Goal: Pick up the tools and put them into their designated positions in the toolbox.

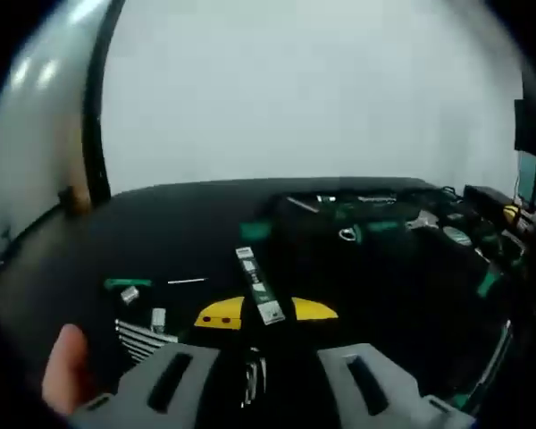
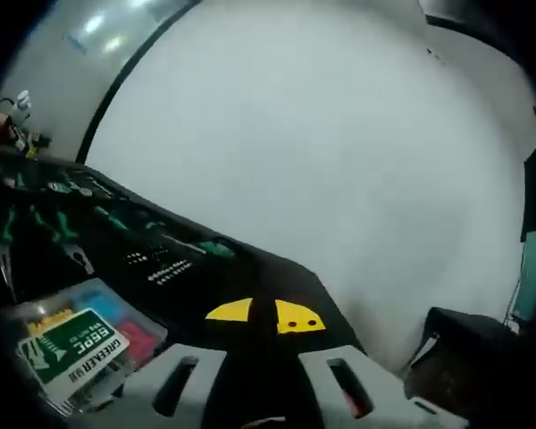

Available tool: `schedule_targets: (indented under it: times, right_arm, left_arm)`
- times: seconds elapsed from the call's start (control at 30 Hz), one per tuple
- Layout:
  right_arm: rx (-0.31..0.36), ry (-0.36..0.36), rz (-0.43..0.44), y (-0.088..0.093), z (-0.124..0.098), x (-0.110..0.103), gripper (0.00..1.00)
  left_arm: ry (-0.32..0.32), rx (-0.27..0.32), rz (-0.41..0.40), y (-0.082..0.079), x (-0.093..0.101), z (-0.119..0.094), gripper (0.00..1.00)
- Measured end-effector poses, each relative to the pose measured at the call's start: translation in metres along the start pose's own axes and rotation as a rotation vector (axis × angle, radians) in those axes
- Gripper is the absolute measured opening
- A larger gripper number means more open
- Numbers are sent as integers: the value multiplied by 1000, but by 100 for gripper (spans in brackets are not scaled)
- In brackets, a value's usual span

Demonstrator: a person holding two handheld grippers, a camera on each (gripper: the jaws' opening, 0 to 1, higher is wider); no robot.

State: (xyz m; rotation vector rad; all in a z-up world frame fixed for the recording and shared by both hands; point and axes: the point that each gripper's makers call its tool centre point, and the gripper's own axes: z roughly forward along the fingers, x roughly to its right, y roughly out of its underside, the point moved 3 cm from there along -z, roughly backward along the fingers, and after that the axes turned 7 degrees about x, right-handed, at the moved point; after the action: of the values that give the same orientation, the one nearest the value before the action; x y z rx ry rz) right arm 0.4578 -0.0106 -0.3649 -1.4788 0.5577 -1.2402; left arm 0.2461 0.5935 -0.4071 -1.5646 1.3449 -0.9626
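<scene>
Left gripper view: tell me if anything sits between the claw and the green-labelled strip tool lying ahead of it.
Nothing visible blocks it. The left claw is open, and the strip tool lies just ahead, resting across a yellow piece on the black toolbox surface.

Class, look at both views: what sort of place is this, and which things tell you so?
Probably a workshop bench or test room: an open black toolbox with green-handled tools, a clear parts case, and a plain white wall behind.

Toolbox lies open ahead of left gripper. Label strip across latch at near edge. Sockets at near-left corner. Pliers along far edge.
</scene>
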Motion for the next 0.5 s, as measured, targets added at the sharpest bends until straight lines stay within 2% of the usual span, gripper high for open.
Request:
schedule_targets:
  times: [0.07,0.1,0.13,0.2,0.23,0.27,0.33,0.4,0.43,0.5]
  right_arm:
    - [-2,-8,-9,1,4,-1,6]
    - [-2,-15,-11,1,4,-3,6]
    - [-3,-24,-19,1,5,-6,6]
    - [1,-29,-29,1,5,-6,6]
    - [2,-29,-29,1,5,-5,6]
    - [2,-29,-23,0,4,-5,6]
    - [-1,-27,-17,0,4,-5,6]
    - [0,-26,-20,0,4,-4,6]
    - [0,-26,-20,0,3,-5,6]
    - [1,-28,-19,-1,2,-6,6]
  left_arm:
    - [43,-75,-68,7,-5,14,18]
    - [46,-70,-123,4,-7,21,18]
    - [34,-88,-127,5,-10,23,18]
    - [6,-116,-84,5,-15,23,18]
    - [-35,-129,-103,6,-15,21,18]
    - [-50,-132,-115,6,-16,21,18]
    - [-109,-120,-81,5,-19,19,18]
    - [-203,-101,-10,2,-25,16,18]
    - [-230,-84,19,-1,-27,16,19]
    - [-291,-82,33,-1,-25,14,19]
